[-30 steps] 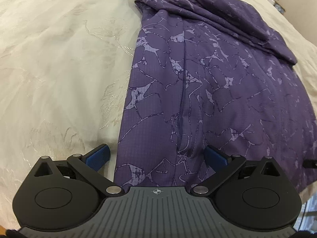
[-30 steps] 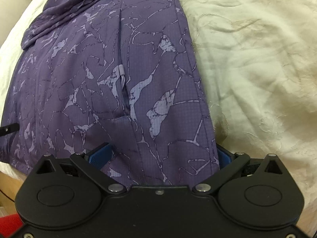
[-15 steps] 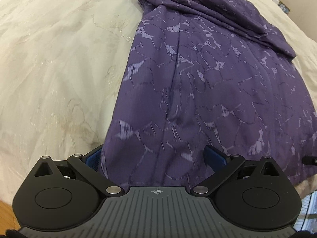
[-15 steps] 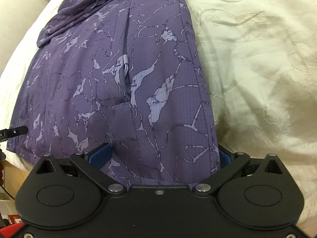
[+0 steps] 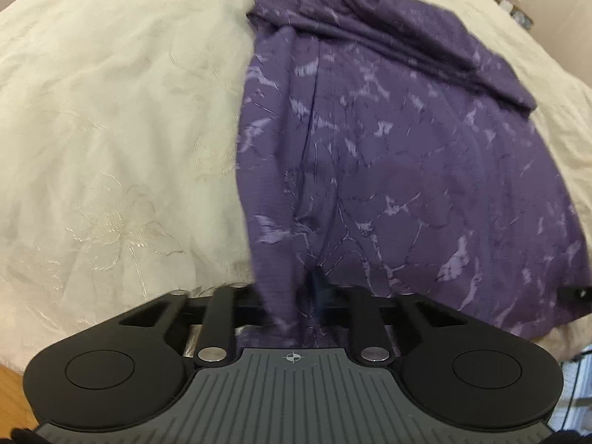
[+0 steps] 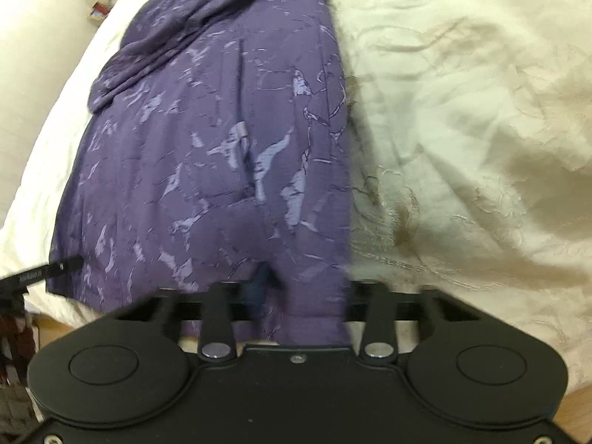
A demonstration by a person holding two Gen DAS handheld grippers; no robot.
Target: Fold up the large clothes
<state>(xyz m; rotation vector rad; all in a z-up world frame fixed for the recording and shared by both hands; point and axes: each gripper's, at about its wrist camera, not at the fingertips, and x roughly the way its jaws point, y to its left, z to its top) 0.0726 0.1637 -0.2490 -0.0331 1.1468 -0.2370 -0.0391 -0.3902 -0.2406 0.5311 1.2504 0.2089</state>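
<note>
While both tongs, the left tongs [image 5: 314, 296] clenched and the right tongs [image 6: 264, 288] closing, pinch the near hem of the purple jacket [image 5: 388, 155] on the cream bedspread [image 5: 111, 129], they should lift evenly and fold it away.

Left gripper [image 5: 314, 292] pitched steeply down, jaws pinched on purple garment [image 5: 388, 155] hem — right gripper [image 6: 266, 288] same pose, jaws closing, fabric bunched between.

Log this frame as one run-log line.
stage: grasp hem | left gripper: shut on garment | right gripper: closing on garment | surface: bedspread
</note>
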